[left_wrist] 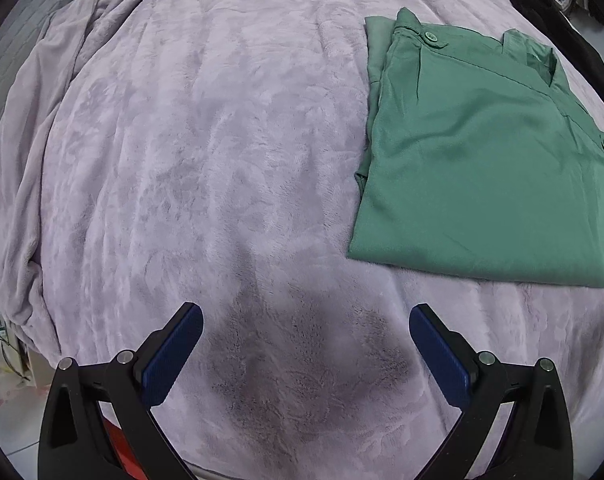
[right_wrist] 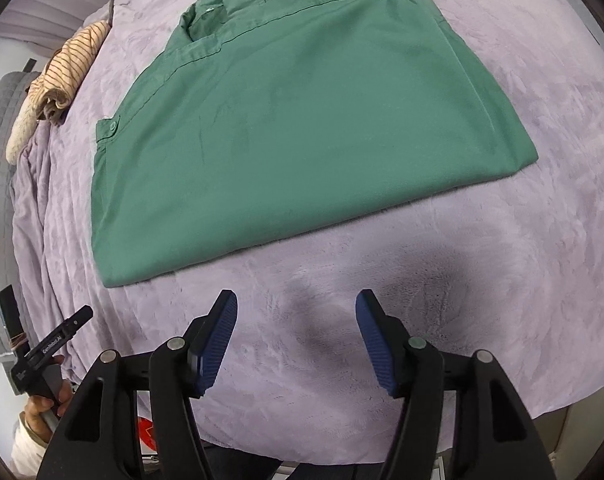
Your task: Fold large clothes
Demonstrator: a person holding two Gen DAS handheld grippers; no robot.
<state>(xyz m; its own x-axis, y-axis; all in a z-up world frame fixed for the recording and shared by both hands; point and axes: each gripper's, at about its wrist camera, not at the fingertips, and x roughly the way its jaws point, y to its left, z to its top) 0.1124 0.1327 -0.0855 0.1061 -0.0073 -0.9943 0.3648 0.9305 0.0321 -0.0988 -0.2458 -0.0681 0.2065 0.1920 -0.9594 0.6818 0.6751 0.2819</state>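
Left tongs point(left_wrist: 306, 316) spread apart, empty, low in frame over lilac blanket point(left_wrist: 190, 152) on bed. Right tongs point(right_wrist: 296, 304) likewise apart, empty. Beyond, folded green shirt point(right_wrist: 302, 120) lies flat mid-frame. Striped cloth point(right_wrist: 70, 64) bundled upper left.

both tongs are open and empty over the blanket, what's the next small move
Probably bring the right tongs forward to the near hem of the green shirt. It lies flat, already narrowed, collar at the far end, and both tongs are open short of it, so another fold seems due.
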